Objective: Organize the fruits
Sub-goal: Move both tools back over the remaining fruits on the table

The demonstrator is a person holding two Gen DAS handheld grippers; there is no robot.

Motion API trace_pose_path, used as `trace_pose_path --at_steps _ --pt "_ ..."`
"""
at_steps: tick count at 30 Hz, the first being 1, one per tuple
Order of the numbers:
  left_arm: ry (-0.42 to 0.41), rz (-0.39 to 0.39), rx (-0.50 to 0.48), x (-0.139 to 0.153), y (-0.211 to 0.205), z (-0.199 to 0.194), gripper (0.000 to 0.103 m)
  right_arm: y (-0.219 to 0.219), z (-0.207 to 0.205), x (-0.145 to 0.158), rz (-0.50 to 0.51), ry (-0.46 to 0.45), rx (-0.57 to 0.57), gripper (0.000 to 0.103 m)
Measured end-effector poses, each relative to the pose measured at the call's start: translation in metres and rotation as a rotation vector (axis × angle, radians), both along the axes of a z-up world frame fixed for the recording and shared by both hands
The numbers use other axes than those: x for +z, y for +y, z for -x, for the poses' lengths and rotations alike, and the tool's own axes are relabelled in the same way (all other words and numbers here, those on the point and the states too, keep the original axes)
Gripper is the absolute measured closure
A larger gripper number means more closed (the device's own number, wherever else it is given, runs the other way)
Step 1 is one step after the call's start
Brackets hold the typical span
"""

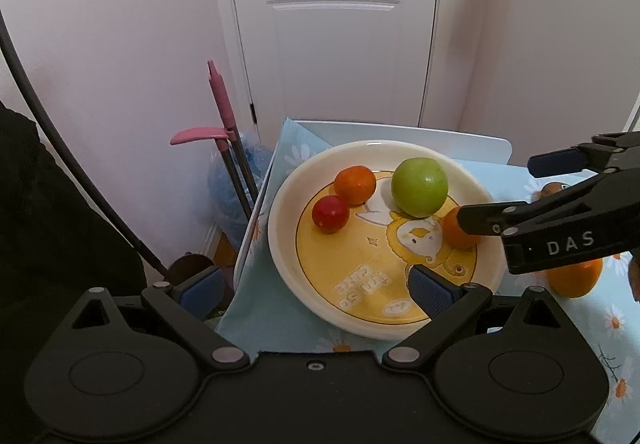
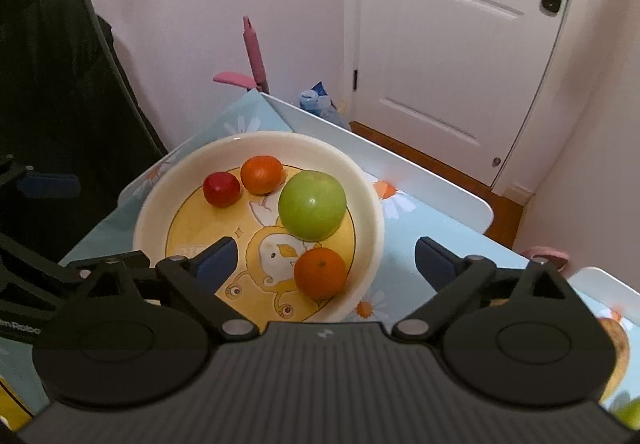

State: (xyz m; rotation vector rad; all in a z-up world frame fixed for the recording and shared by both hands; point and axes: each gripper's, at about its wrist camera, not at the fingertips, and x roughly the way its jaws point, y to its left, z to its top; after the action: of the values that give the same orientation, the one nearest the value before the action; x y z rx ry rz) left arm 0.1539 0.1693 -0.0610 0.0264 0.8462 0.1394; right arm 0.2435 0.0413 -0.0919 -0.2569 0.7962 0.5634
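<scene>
A cream plate with a yellow cartoon centre sits on the blue daisy tablecloth. It holds a green apple, a small red fruit, a far mandarin and a near mandarin. My right gripper is open, its pads wide on either side of the near mandarin without touching it. My left gripper is open over the plate's near-left rim, one pad over the plate and the other past the table's edge.
A large orange and a brownish fruit lie on the cloth right of the plate. More fruit sits in a white tray at the right. Pink-handled cleaning tools and a blue-lined bin stand beside the table's left edge.
</scene>
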Motion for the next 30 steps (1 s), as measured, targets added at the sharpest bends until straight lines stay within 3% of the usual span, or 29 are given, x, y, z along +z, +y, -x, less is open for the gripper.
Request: trace_pose_path --at_steps 13,22,30 --pt "-0.072 -0.015 -0.033 0.033 -0.017 0.023 0.003 -0.033 0.041 0.040 -0.067 -0.037 -0.115 0.000" --pt "-0.103 -0.012 -0.113 0.044 -0.035 0.030 0.003 -0.086 0.067 0.058 -0.080 -0.061 -0.267 0.000" --pt "-0.121 -0.027 -0.173 0.049 -0.071 0.033 0.003 -0.142 0.086 0.058 -0.069 -0.073 -0.335 0.000"
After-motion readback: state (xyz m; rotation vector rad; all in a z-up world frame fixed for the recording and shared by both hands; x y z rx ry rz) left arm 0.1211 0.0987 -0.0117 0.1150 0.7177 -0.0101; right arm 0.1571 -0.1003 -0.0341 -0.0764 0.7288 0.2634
